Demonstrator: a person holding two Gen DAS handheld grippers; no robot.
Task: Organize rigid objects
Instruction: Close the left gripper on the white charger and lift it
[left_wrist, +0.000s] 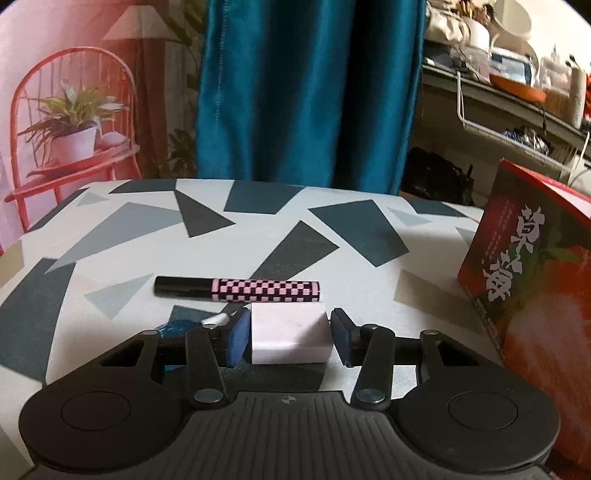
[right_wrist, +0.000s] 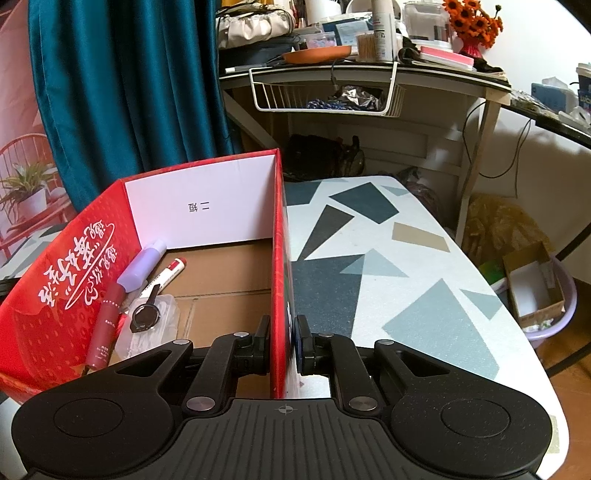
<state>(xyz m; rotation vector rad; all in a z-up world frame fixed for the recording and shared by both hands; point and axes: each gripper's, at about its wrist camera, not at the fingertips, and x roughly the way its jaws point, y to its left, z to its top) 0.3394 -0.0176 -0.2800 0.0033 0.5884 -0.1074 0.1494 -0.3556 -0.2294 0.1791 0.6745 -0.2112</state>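
Both fisheye views are dim and soft, daylit from the right. Edges bow strongly and the corners go black. A pink cast washes the far left wall. The white cube-shaped block (left_wrist: 290, 332) throws a short shadow toward the near side.

box (left_wrist: 532, 280): cut off by the right edge in the left view
blue object (left_wrist: 177, 326): mostly hidden behind the left tool (left_wrist: 290, 334)
box wall (right_wrist: 280, 295): lower part hidden between the right tool (right_wrist: 282, 349) pads
shelf (right_wrist: 369, 44) items: too small to tell
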